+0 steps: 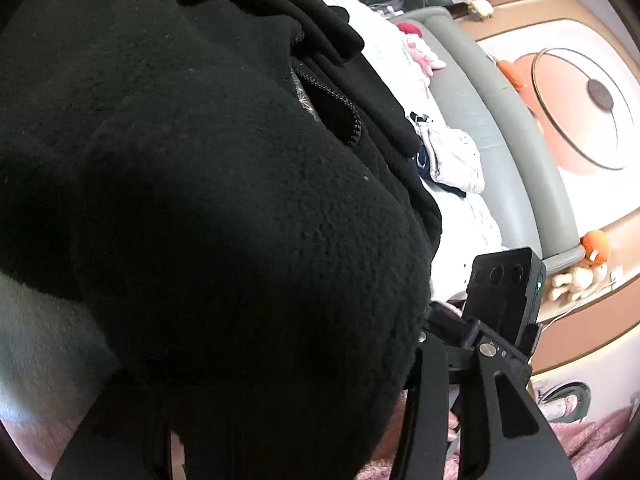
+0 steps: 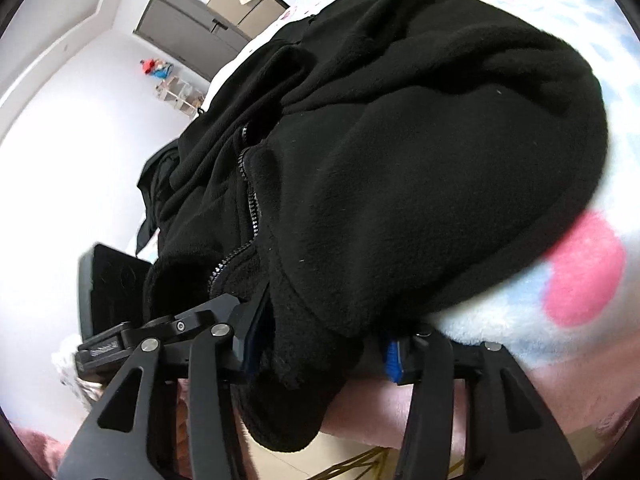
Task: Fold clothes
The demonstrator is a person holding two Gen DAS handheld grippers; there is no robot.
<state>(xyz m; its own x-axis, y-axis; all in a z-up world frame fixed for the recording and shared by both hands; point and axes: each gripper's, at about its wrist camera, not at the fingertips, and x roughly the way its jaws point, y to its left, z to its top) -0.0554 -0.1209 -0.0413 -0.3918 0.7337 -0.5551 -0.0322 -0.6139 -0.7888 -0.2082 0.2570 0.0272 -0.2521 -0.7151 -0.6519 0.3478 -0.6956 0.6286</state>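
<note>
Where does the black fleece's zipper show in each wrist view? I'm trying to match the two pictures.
Left wrist view: the zipper runs diagonally at upper centre, in a fold of the black fleece.
Right wrist view: it runs down left of centre, toward the right gripper.
Shared landmark: the big rounded fleece bulge beside the zipper, filling most of both pictures.
</note>
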